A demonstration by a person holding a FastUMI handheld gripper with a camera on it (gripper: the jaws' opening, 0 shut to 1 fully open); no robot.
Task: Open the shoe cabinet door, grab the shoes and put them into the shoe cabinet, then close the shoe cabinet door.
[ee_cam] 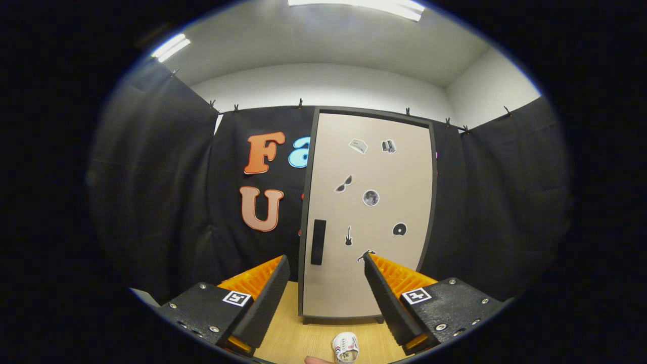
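The shoe cabinet [371,212] stands upright beyond my fingers, its beige door shut inside a dark frame. A black recessed handle [318,241] sits on the door's left side, about level with my fingertips. Several small stickers dot the door. A white shoe [345,347] lies on the wooden floor in front of the cabinet, low between my fingers. My gripper [326,265] is open, with nothing between its fingers, and stays well short of the door.
A fingertip [318,360] of a person shows on the floor just left of the shoe. Black cloth walls [167,202] close in the booth on both sides of the cabinet. The wooden floor [288,338] runs from my fingers to the cabinet's foot.
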